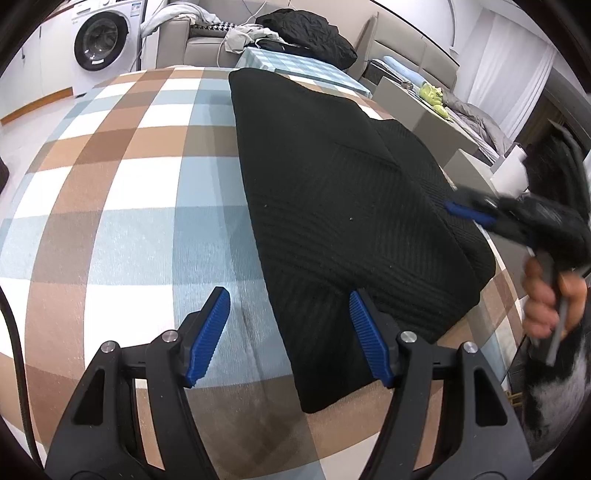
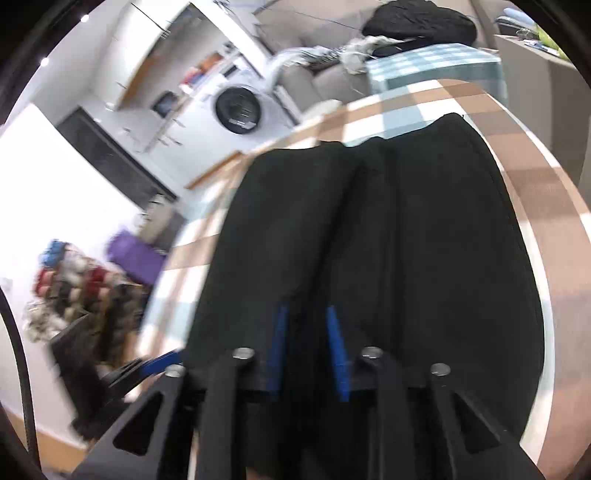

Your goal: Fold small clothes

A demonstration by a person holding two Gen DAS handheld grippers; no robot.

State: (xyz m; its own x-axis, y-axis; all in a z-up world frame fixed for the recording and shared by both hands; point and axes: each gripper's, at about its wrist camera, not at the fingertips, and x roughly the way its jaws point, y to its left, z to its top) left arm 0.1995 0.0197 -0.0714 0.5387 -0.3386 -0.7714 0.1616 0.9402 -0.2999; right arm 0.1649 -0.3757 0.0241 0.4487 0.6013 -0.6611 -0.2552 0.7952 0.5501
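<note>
A black ribbed knit garment (image 1: 332, 192) lies folded on the checked tablecloth (image 1: 122, 206). My left gripper (image 1: 290, 332) is open, its blue pads straddling the garment's near left edge, just above the cloth. My right gripper (image 1: 465, 210) shows blurred at the garment's right side in the left wrist view. In the right wrist view the right gripper (image 2: 306, 350) has its blue pads close together on a fold of the black garment (image 2: 424, 240), holding its near edge.
A washing machine (image 1: 101, 40) stands at the back left. A sofa with a black coat (image 1: 306, 33) and loose laundry is behind the table. A grey cabinet (image 1: 417, 103) with a green toy stands at the right. The table edge runs close on the right.
</note>
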